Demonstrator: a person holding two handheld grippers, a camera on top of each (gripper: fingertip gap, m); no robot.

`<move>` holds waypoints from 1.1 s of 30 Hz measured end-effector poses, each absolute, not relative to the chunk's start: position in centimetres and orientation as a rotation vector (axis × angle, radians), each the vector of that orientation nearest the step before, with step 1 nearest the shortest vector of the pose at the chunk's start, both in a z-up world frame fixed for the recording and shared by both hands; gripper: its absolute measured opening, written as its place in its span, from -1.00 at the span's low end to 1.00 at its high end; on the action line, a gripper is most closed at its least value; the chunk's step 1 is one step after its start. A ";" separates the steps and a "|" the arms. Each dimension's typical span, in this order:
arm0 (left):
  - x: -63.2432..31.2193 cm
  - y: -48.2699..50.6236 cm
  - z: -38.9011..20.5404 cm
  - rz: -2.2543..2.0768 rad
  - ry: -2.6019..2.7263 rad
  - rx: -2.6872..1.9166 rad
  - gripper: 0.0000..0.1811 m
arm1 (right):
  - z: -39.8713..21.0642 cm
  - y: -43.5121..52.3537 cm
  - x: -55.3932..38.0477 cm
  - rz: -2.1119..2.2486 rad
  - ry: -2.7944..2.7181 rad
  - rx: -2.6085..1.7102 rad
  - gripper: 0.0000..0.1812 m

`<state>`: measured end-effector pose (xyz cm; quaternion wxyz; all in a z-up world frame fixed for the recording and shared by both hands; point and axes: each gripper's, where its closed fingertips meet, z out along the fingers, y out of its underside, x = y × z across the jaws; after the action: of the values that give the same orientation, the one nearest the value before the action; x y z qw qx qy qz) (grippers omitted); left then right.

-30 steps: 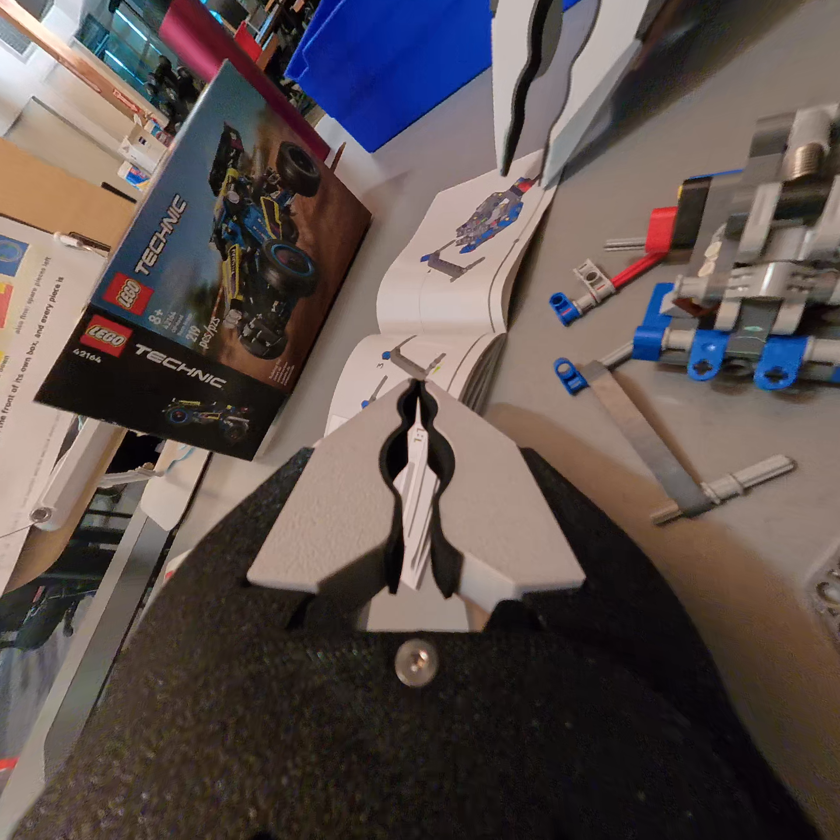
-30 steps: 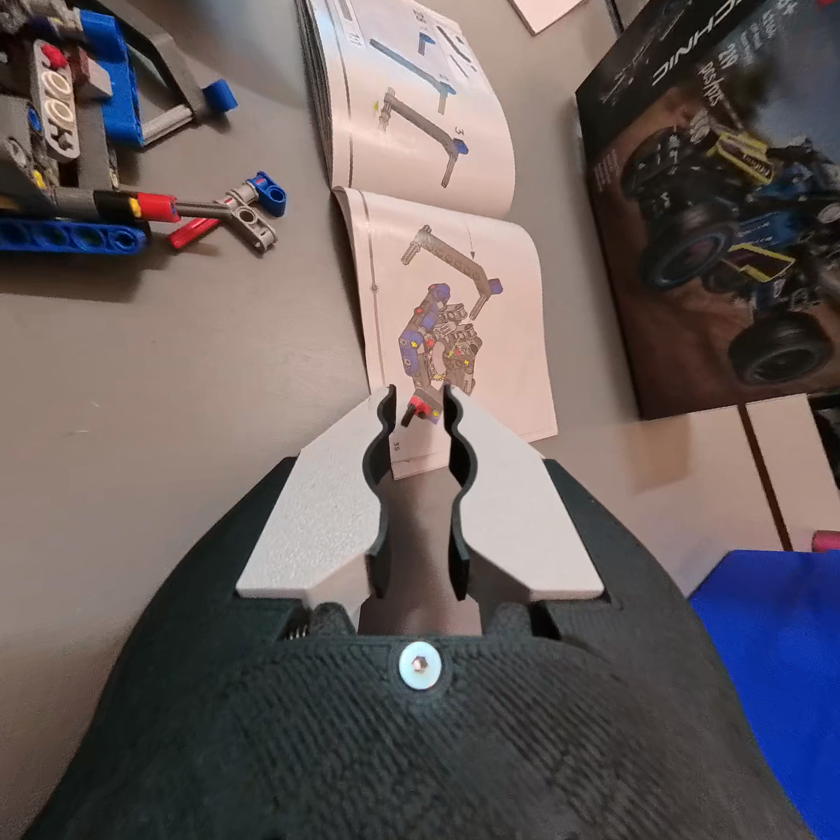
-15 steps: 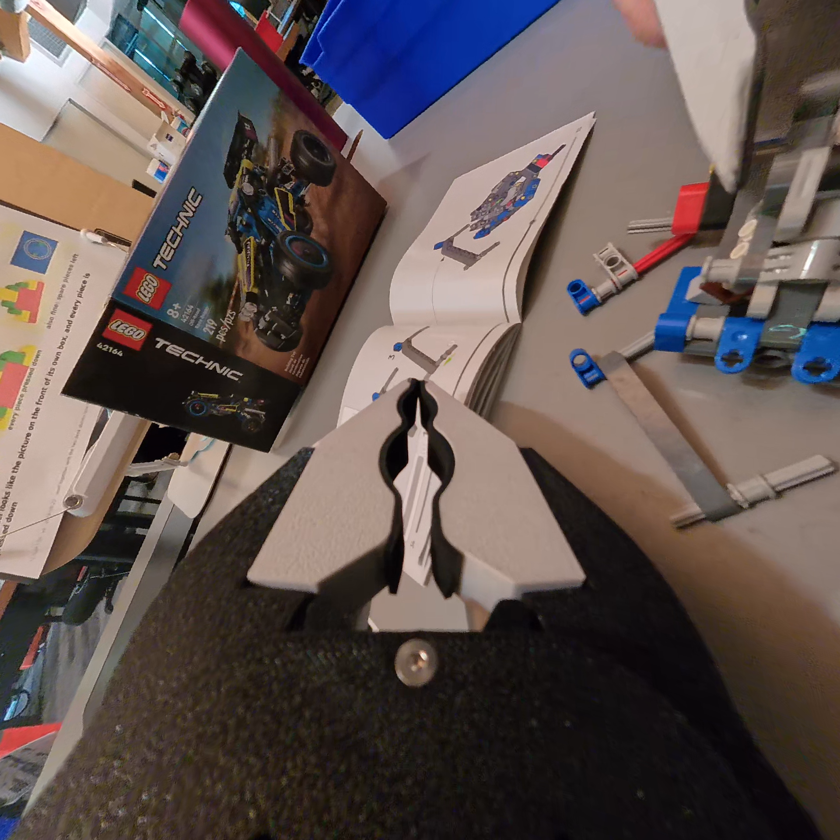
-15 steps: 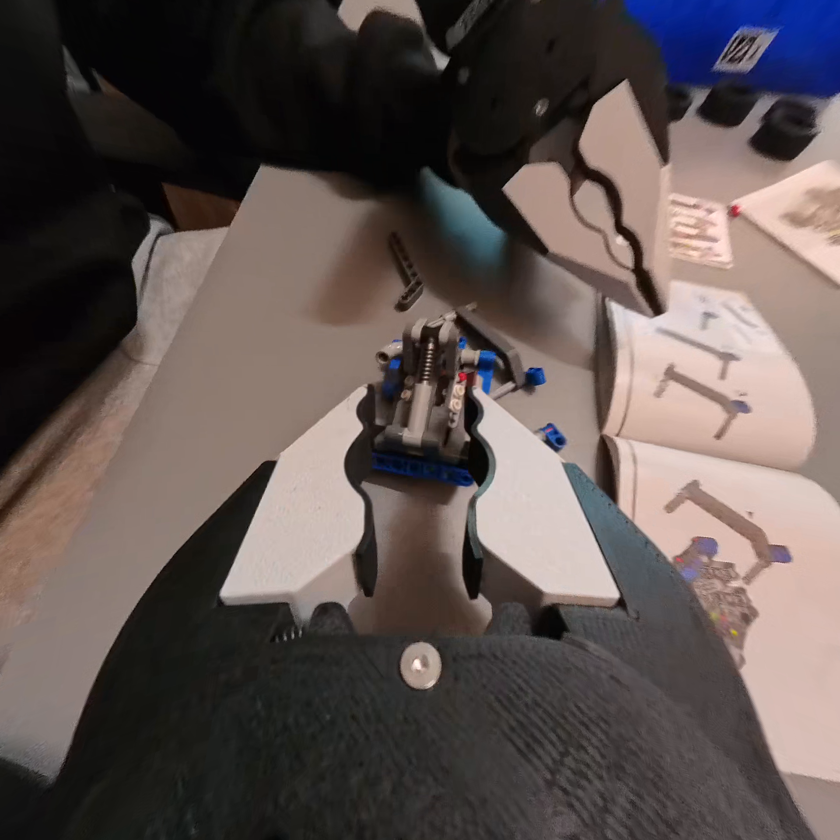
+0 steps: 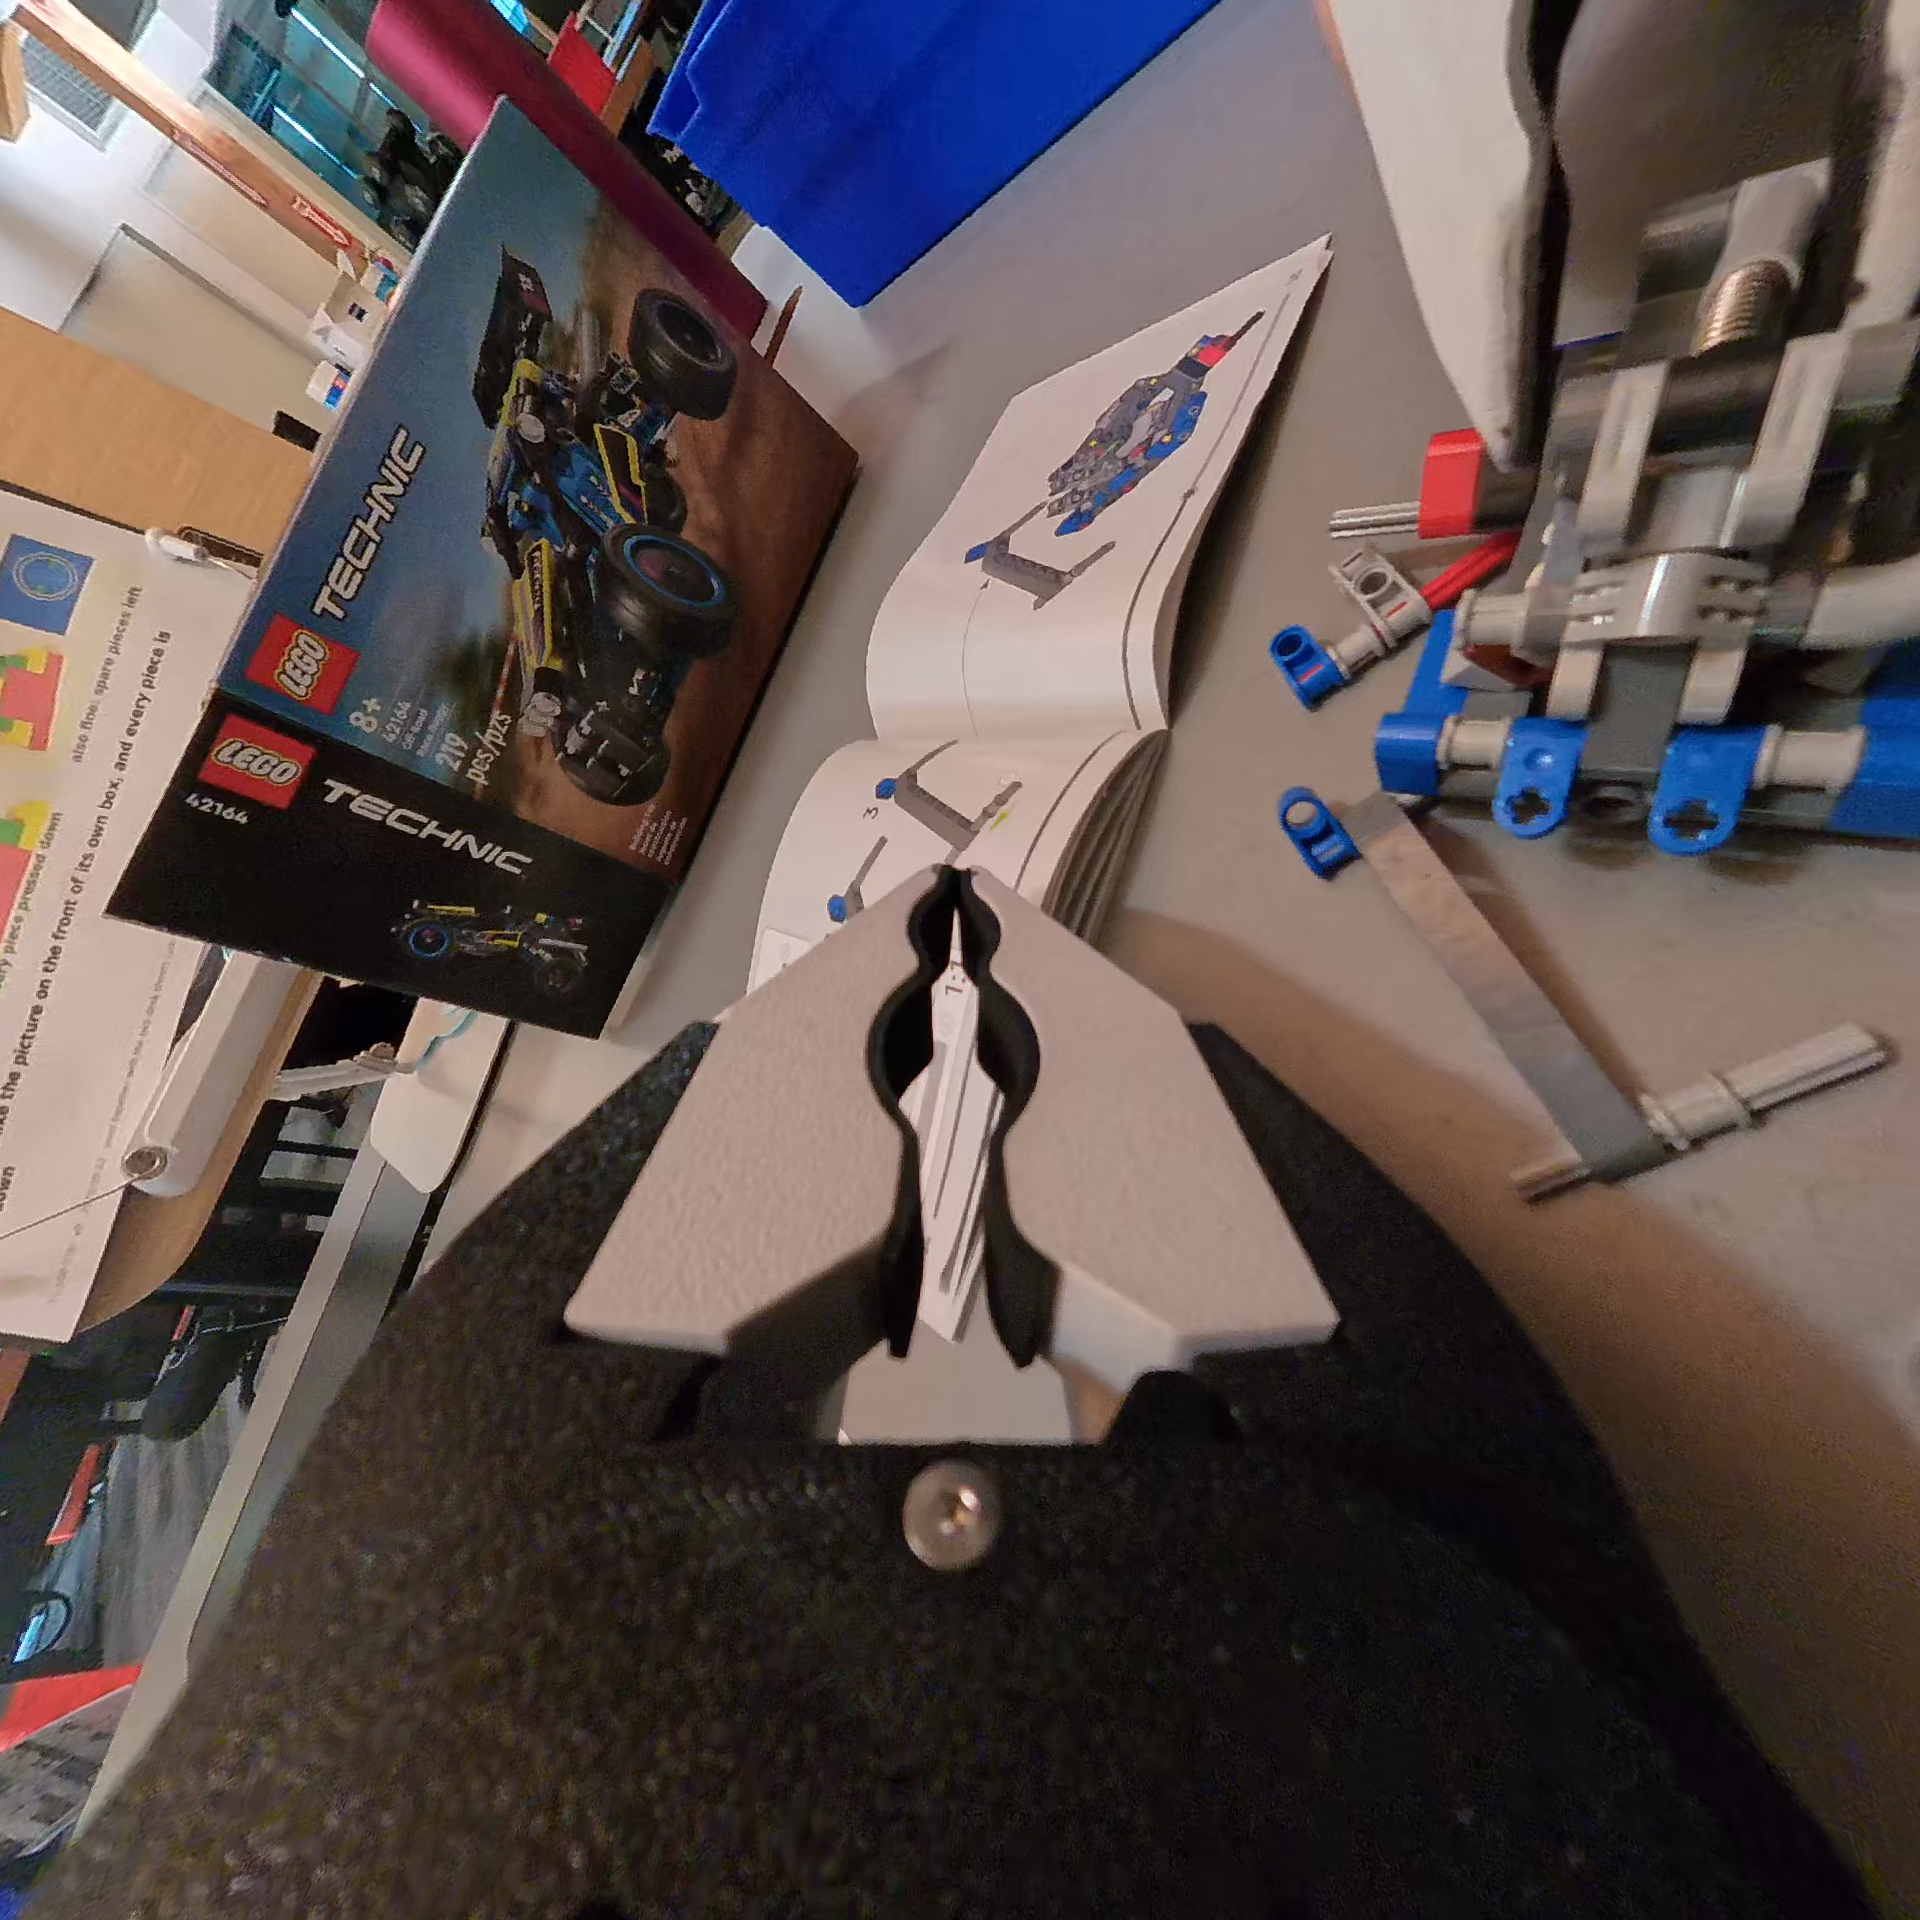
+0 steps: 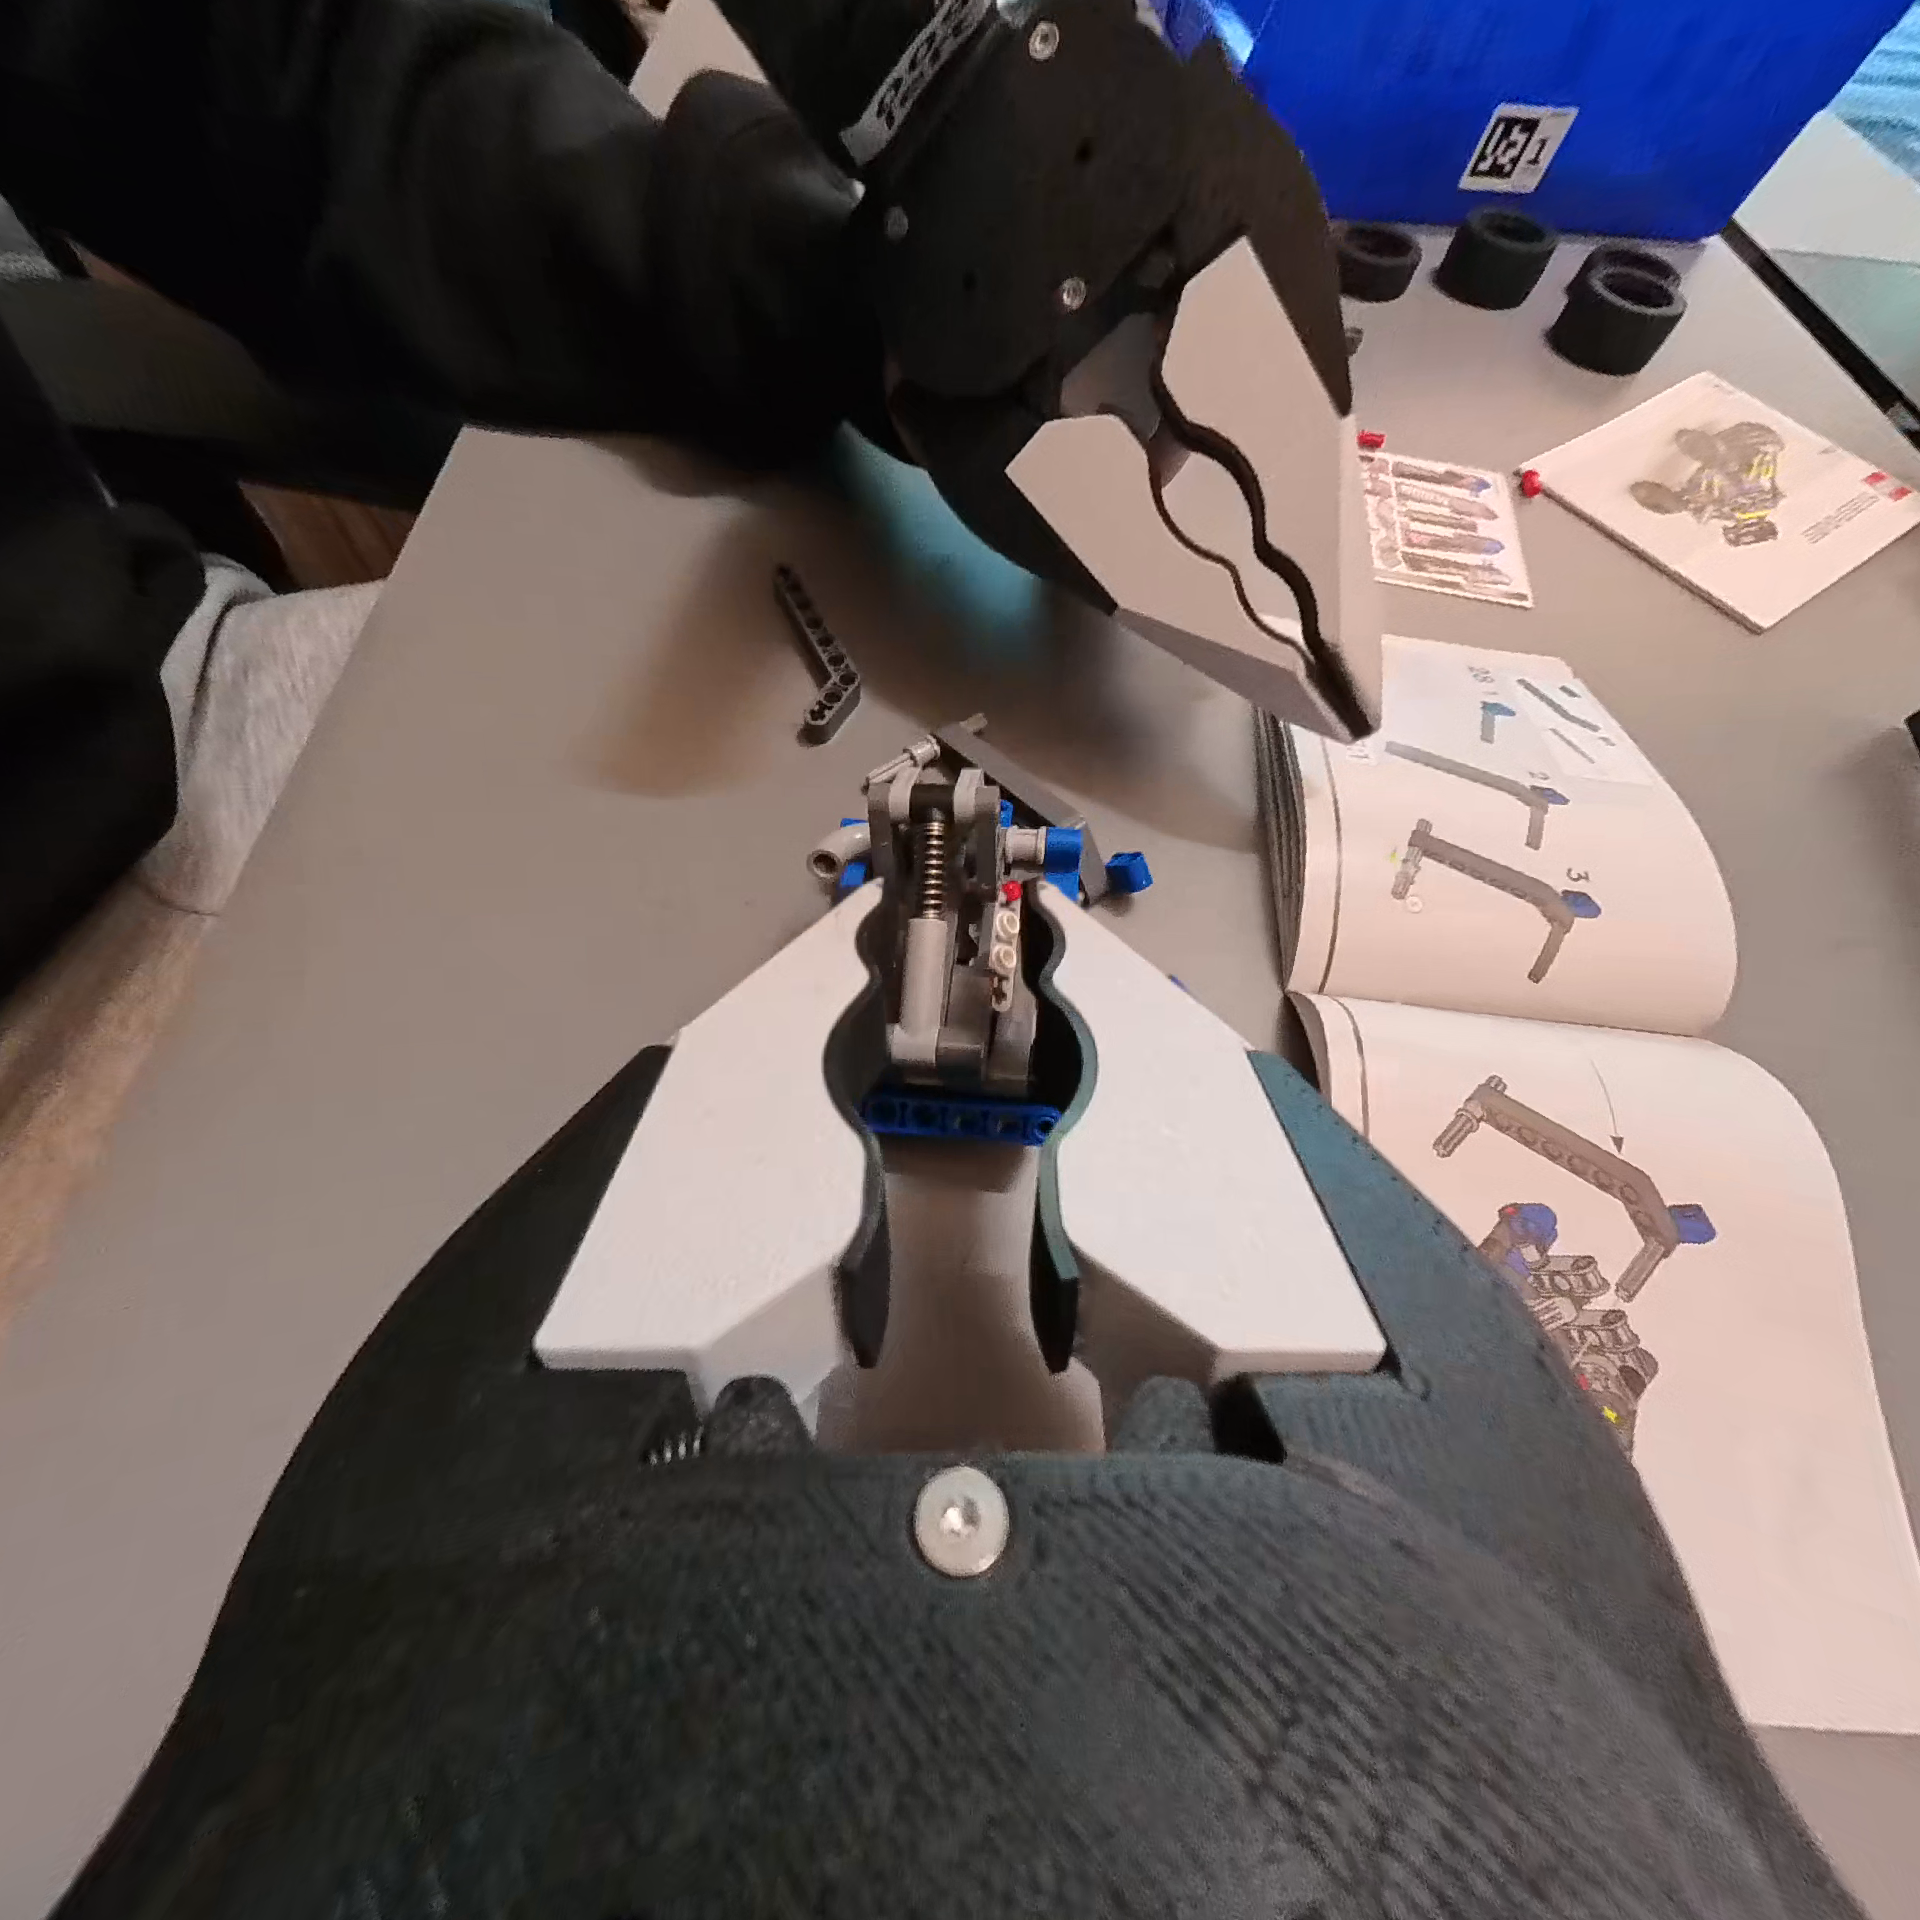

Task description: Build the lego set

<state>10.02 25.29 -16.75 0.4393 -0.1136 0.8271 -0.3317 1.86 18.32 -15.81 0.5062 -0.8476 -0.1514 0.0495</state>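
Note:
A grey and blue lego assembly (image 6: 940, 935) with a metal spring stands on the grey table; it also shows in the left wrist view (image 5: 1662, 644). My right gripper (image 6: 961, 899) straddles it, jaws closed against its two sides. Its pale fingers (image 5: 1455, 208) show at the top right of the left wrist view. My left gripper (image 5: 954, 878) is shut, with its tips over the near corner of the open instruction booklet (image 5: 1070, 582). In the right wrist view the left gripper (image 6: 1340, 717) touches the booklet's (image 6: 1507, 883) far edge. A loose grey L-beam (image 5: 1475, 987) with a blue connector lies beside the assembly.
The set's box (image 5: 499, 582) lies left of the booklet, at the table edge. A blue bin (image 6: 1558, 94) and black tyres (image 6: 1496, 255) stand at the back. A black beam (image 6: 816, 644), a sticker sheet (image 6: 1444, 530) and a second booklet (image 6: 1714, 499) lie on the table. A black sleeve (image 6: 416, 208) reaches in. Across from one pair of fingers to the other is roughly 11 centimeters.
My right gripper swung from over the booklet to the assembly, opened wider, then closed around it. My left gripper stayed shut over the booklet's corner.

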 end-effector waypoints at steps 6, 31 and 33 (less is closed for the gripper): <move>10.0 25.3 -16.8 -0.822 2.056 -0.281 -1.00 | -17.4 18.4 1.6 0.070 -0.422 -2.137 -0.81; 10.4 25.8 -16.1 -0.799 2.000 -0.285 -1.00 | -10.6 14.0 7.0 0.343 0.114 -1.665 -0.95; 10.4 25.8 -16.1 -0.793 1.998 -0.282 -1.00 | -10.4 13.5 7.5 0.342 0.145 -1.641 -0.95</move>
<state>10.37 25.77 -16.15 0.4676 -0.1149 0.8146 -0.3233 7.55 13.47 -10.37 0.6664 -0.7272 0.0642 0.1517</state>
